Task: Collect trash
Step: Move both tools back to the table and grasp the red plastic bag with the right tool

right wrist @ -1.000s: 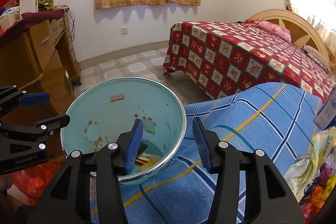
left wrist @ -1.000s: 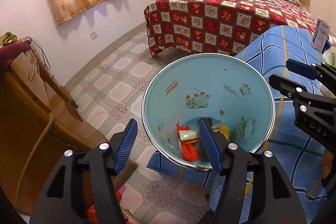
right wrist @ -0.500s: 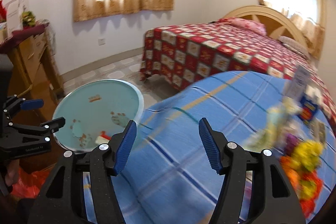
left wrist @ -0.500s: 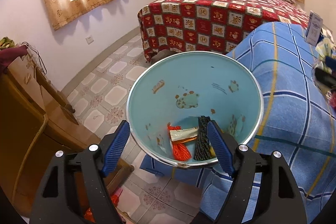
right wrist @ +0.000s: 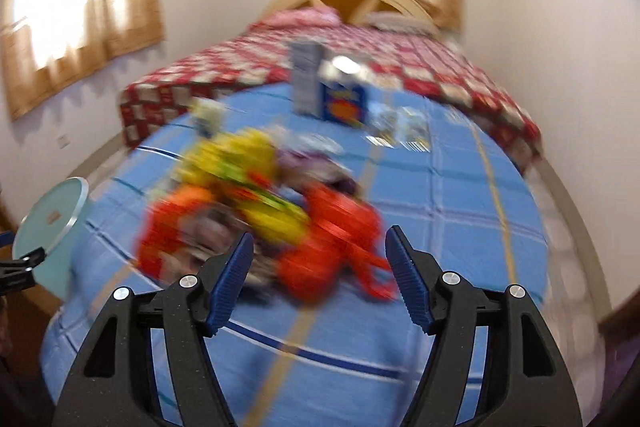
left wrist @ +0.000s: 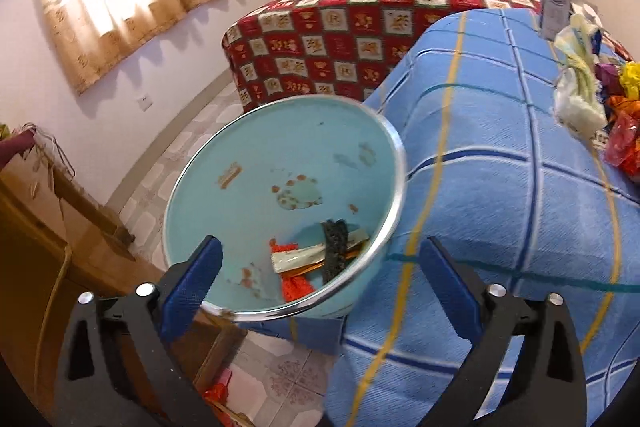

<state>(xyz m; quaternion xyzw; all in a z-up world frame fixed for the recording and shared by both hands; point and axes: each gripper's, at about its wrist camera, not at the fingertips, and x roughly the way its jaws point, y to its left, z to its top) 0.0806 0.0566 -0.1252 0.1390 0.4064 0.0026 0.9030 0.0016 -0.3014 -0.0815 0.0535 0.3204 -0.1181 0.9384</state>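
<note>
A light blue trash bin (left wrist: 256, 179) stands beside the blue checked table (left wrist: 500, 195); it holds red, black and pale wrappers (left wrist: 316, 259). My left gripper (left wrist: 320, 279) is open and empty, its fingers straddling the bin's near rim. The bin also shows at the left edge of the right wrist view (right wrist: 48, 219). My right gripper (right wrist: 320, 275) is open and empty just above the table, close in front of a blurred heap of red, orange and yellow trash (right wrist: 260, 211). The same heap shows at the right edge of the left wrist view (left wrist: 600, 99).
A grey carton (right wrist: 306, 83), a blue box (right wrist: 344, 103) and small packets (right wrist: 404, 131) stand at the table's far side. A bed with a red patterned cover (left wrist: 360, 27) lies behind. A wooden cabinet (left wrist: 36, 239) stands left of the bin.
My right gripper has swung right from over the bin to the trash heap on the table. My left gripper has opened wider and let go of the bin's rim.
</note>
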